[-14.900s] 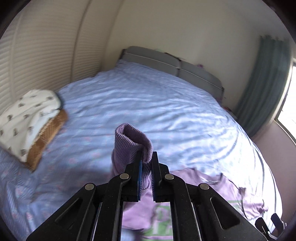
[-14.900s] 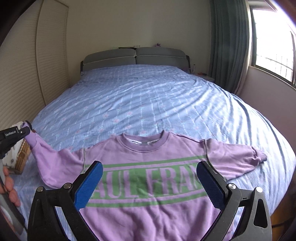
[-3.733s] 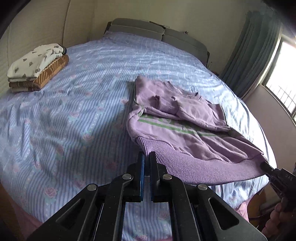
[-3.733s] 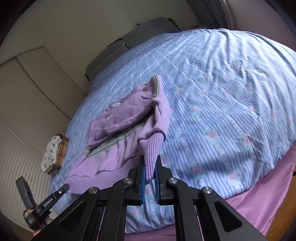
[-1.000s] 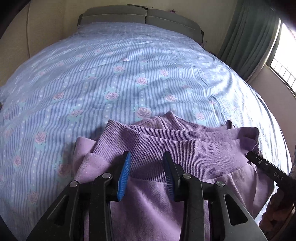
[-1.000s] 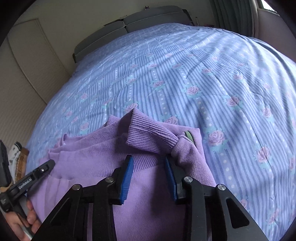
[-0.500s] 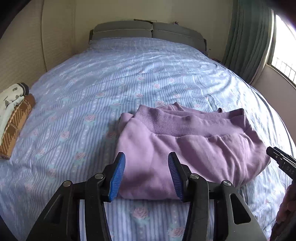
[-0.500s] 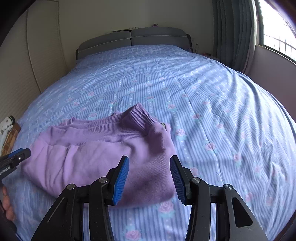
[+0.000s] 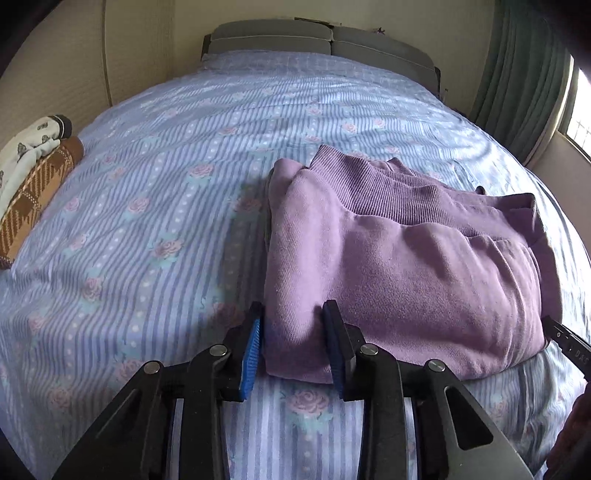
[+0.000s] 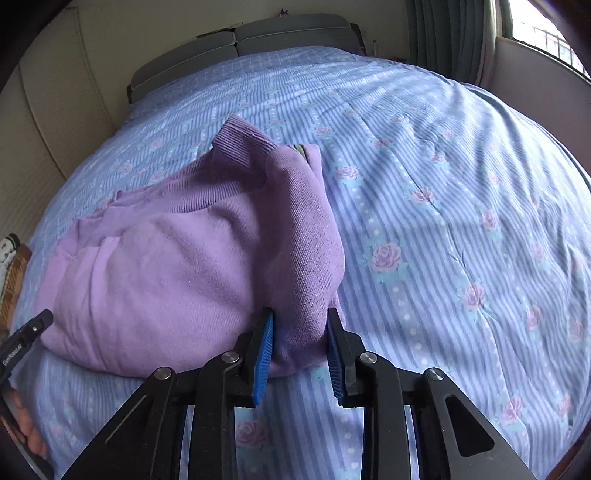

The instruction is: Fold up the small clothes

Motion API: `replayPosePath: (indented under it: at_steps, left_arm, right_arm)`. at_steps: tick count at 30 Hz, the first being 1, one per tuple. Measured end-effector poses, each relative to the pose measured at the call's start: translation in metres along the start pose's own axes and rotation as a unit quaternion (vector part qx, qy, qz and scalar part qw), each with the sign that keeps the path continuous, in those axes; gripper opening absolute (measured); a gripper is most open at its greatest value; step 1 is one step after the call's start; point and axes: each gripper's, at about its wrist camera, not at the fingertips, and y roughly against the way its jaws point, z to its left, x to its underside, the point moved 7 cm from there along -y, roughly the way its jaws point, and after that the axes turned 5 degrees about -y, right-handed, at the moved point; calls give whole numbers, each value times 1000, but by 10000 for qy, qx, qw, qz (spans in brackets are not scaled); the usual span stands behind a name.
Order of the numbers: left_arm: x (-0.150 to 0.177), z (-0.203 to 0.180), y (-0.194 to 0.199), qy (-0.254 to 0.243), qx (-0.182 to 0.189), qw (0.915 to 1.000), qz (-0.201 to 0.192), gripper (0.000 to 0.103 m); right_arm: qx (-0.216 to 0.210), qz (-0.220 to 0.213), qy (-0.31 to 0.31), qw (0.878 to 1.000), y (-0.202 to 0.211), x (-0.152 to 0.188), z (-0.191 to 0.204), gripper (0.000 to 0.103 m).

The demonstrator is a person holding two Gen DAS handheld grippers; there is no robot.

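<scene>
A purple sweatshirt point(image 9: 406, 258) lies folded into a thick rectangle on the bed, ribbed hem on top at the far side. My left gripper point(image 9: 293, 325) is open with its jaws straddling the near left corner of the fold. My right gripper point(image 10: 300, 328) is open with its jaws either side of the near right corner of the sweatshirt point(image 10: 177, 266). Neither is clamped on the cloth. The tip of the right gripper shows at the right edge of the left wrist view point(image 9: 569, 341), and the left gripper's tip shows in the right wrist view point(image 10: 26, 332).
The bed point(image 9: 166, 192) has a blue striped cover with roses and a grey headboard point(image 9: 317, 35). A stack of folded clothes point(image 9: 33, 173) lies at the bed's left edge. Green curtains point(image 9: 524, 74) and a window stand at the right.
Both grippers have moved forward and down from above the folded sweatshirt to its near edge, so that their open jaws now straddle its left and right corners.
</scene>
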Motion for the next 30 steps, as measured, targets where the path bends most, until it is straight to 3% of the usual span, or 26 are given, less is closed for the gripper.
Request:
replayPosePath:
  at_steps: [4, 8, 9, 14, 18, 22, 28, 30]
  left_arm:
    - [-5, -4, 8, -24, -50, 10000, -24, 32]
    - [-14, -4, 29, 15, -21, 9998, -215, 46]
    - [-16, -6, 36, -19, -32, 9996, -296, 50]
    - [-19, -29, 55, -130, 169, 9990, -388, 55]
    - [-17, -44, 60, -216, 237, 9989, -340, 55]
    - [-17, -48, 62, -178, 222, 9991, -305, 55]
    - [-23, -41, 61, -29, 125, 9995, -306, 55]
    - [-24, -38, 60, 4, 101, 9995, -291, 55]
  right_arm:
    - [133, -68, 95, 9998, 5, -5, 2, 30]
    - [35, -320, -216, 9992, 32, -14, -8, 55]
    - [-76, -391, -326, 9987, 40, -15, -10, 61]
    - [-899, -326, -1145, 9888, 58, 1, -16, 67]
    - [-1467, 19, -1880, 9711, 35, 13, -17, 67]
    - [-1719, 56, -2386, 9558, 13, 12, -23, 67]
    - [-2020, -74, -2621, 9436, -14, -5, -16, 67]
    - [-1959, -140, -2693, 9428, -19, -9, -16, 61]
